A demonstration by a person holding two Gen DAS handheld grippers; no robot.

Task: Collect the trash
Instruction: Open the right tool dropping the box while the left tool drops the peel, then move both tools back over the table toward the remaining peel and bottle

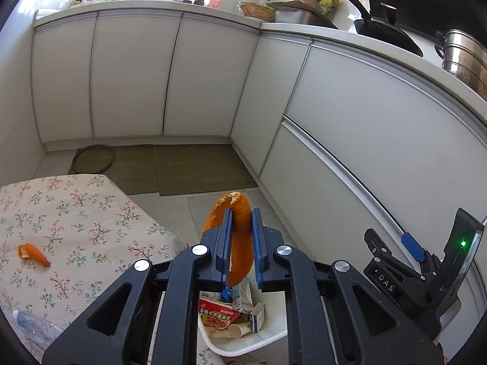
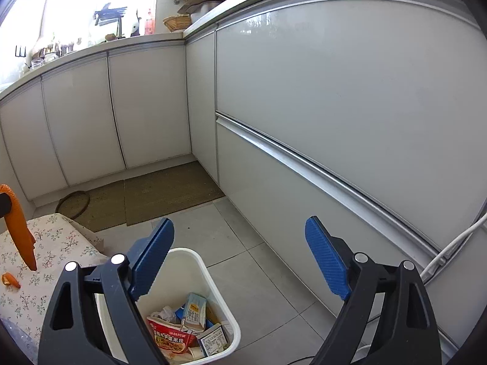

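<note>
My left gripper (image 1: 240, 222) is shut on a long curved orange peel (image 1: 240, 237) and holds it in the air above the white trash bin (image 1: 243, 346). The bin holds cartons, a red food packet and a paper cup. The same peel (image 2: 18, 228) shows at the left edge of the right wrist view. My right gripper (image 2: 240, 255) is open and empty, above the bin's (image 2: 210, 276) far side. A second small orange peel (image 1: 32, 254) lies on the floral tablecloth (image 1: 76, 228), also seen in the right wrist view (image 2: 10, 279).
White kitchen cabinets (image 1: 137, 76) line the back and right. Brown mats (image 1: 194, 167) and a round mat (image 1: 94, 158) lie on the tiled floor. A plastic bottle (image 1: 33, 325) lies at the table's near edge. A white cable (image 2: 450, 249) runs along the right.
</note>
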